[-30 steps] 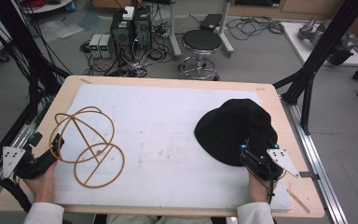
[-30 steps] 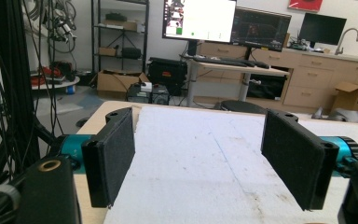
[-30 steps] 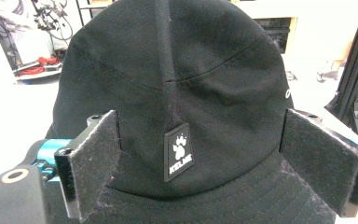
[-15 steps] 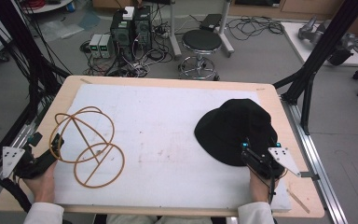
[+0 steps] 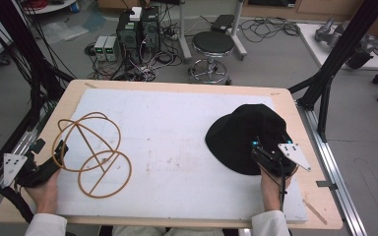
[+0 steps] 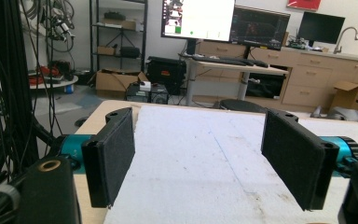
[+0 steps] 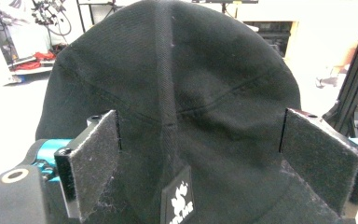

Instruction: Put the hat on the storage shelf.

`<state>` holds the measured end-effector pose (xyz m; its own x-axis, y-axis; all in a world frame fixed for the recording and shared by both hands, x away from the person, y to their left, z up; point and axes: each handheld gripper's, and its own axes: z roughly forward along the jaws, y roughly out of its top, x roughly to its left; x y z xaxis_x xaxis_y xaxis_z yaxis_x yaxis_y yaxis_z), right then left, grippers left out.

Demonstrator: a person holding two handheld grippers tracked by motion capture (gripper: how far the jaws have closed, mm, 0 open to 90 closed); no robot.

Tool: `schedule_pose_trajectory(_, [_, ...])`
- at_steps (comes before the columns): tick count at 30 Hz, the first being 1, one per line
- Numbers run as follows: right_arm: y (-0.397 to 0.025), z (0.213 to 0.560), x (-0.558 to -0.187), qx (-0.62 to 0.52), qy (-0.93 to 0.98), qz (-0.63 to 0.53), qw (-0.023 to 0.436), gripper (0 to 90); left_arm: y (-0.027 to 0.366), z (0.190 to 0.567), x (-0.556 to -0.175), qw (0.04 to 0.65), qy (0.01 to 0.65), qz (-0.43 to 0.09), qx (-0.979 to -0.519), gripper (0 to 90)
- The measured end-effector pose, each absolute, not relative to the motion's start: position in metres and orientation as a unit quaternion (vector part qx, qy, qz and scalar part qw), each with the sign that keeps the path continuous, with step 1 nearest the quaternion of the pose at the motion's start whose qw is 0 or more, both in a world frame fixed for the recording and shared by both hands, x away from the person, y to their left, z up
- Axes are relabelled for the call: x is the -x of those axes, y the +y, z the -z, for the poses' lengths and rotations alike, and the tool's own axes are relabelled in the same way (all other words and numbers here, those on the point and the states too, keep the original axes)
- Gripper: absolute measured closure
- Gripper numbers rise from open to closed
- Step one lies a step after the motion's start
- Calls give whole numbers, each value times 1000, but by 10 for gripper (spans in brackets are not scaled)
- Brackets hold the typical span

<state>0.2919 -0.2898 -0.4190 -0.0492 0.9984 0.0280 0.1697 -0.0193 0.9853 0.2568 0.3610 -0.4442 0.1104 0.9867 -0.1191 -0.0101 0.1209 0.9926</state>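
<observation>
A black hat [image 5: 246,132] lies crown-up on the right of the white mat [image 5: 177,142]. My right gripper [image 5: 265,148] is open at the hat's near brim. In the right gripper view the crown [image 7: 177,79] rises between the spread jaws of that gripper [image 7: 200,140], and a small logo patch [image 7: 177,200] sits on the brim just below them. A brown wire frame [image 5: 91,153] of rings and rods stands at the left of the mat. Just left of it, my left gripper [image 5: 50,146] is open, with bare mat [image 6: 200,177] between its pads [image 6: 114,154].
The mat covers a wooden table [image 5: 177,86] with black frame posts [image 5: 334,54] at its right corner. Beyond the far edge stand a stool [image 5: 212,46], computer boxes [image 5: 138,27] and loose cables on the floor. A monitor [image 6: 198,18] and desks show beyond the table.
My right gripper has crept a little forward over the hat's near brim. The left gripper, the wire frame and the hat stay where they were.
</observation>
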Motion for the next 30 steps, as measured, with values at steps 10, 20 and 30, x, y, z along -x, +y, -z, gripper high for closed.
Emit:
schedule_pose_trajectory(10, [-281, 420, -311, -517, 573, -466, 433, 121, 361, 444, -260, 560, 494, -443, -497, 260])
schedule_pose_trajectory(20, [-281, 424, -324, -516, 579, -475, 416, 162, 362, 445, -263, 560, 493, -441, -499, 260])
schedule_pose_trajectory(30, [-279, 426, -327, -528, 571, -466, 421, 328, 363, 445, -262, 560, 493, -442, -499, 260])
